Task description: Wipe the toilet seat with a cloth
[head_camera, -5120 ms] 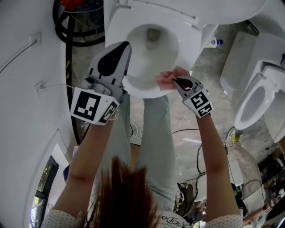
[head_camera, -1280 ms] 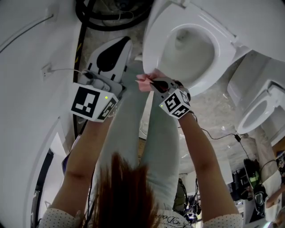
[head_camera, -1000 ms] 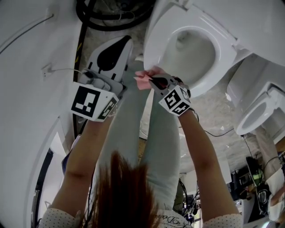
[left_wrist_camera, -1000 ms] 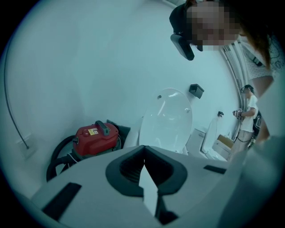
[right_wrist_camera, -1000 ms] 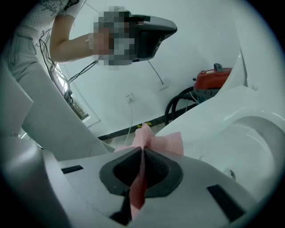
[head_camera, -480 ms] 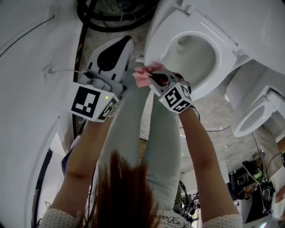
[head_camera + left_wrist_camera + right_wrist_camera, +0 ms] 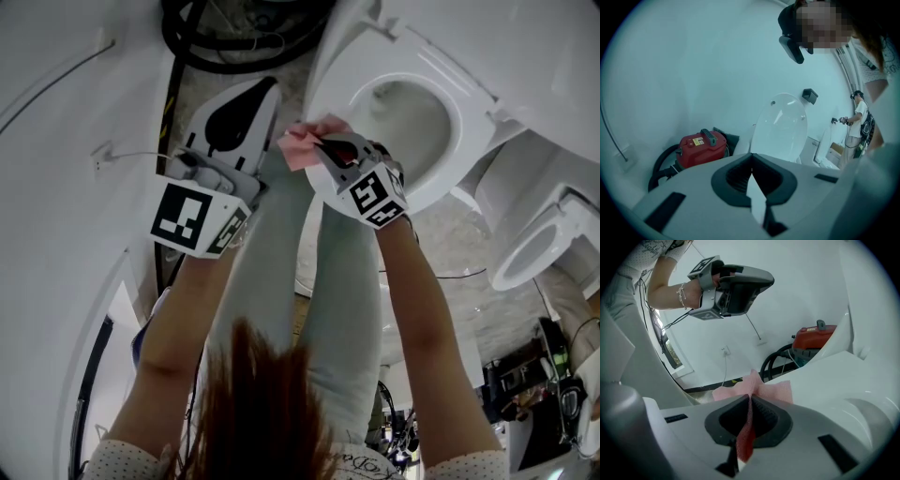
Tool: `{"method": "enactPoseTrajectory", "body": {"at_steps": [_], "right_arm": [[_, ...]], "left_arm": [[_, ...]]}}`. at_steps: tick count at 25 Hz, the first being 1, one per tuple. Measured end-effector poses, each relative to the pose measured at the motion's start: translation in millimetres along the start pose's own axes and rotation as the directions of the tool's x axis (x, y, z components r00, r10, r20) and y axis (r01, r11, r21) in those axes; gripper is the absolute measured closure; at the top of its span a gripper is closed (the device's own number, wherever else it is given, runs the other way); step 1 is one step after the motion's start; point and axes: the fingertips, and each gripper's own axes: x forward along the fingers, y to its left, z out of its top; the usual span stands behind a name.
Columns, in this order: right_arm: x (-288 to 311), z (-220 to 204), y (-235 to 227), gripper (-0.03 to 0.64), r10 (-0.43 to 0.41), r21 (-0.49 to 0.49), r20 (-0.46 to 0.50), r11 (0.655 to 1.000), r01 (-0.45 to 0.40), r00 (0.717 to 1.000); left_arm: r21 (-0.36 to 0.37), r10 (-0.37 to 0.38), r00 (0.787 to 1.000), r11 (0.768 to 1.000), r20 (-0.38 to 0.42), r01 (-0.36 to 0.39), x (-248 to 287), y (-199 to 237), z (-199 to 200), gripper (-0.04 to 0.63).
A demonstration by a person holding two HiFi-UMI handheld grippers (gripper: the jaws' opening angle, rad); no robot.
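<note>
My right gripper [image 7: 321,142] is pinching the pink cloth [image 7: 300,148] tight, with only a thin fold caught between the jaws and the rest bunched out past the tips. In the right gripper view the loose part lies against the outer left edge of the toilet seat [image 7: 323,80], not up on its flat top. My left gripper [image 7: 255,98] is pressed together on nothing and hangs just beside the right one, over the floor next to the bowl. My main worry is that grip: if I drag along the seat with any pressure, friction could pull the fold out and the cloth could drop to the floor or into the bowl. Because the cloth sits so far out on the rim, a stroke may slide off the edge, or the hard jaw tips may scrape the seat instead. The idle left gripper is also close enough to knock the right on a leftward sweep.
</note>
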Motion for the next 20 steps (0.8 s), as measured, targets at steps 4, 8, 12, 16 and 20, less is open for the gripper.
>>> {"method": "enactPoseTrajectory", "body": {"at_steps": [4, 8, 12, 16, 20], "right_arm": [[-1.9, 10.4, -22.9, 0.597, -0.038, 0.024, 0.029, 0.999, 0.037, 0.999], [-4.7, 19.4, -43.0, 0.597, -0.071, 0.041, 0.055, 0.997, 0.069, 0.996], [-7.5, 24.6, -55.2, 0.597, -0.096, 0.049, 0.069, 0.994, 0.093, 0.993], [-9.4, 26.9, -62.8, 0.597, -0.118, 0.069, 0.082, 0.991, 0.113, 0.990], [-12.3, 29.9, -73.1, 0.597, -0.154, 0.110, 0.102, 0.984, 0.143, 0.983]], "left_arm": [[-0.002, -0.002, 1.000, 1.000, -0.001, 0.002, 4.0, -0.5, 1.1, 0.597], [-0.002, -0.004, 1.000, 1.000, -0.003, 0.004, 7.0, -1.5, 1.1, 0.596], [-0.002, -0.012, 1.000, 1.000, -0.007, 0.012, 9.6, -4.5, 1.0, 0.596], [0.003, -0.023, 1.000, 1.000, -0.011, 0.023, 12.9, -7.0, 2.6, 0.597], [0.009, -0.028, 1.000, 1.000, -0.012, 0.028, 15.0, -6.2, 4.7, 0.597]]}}
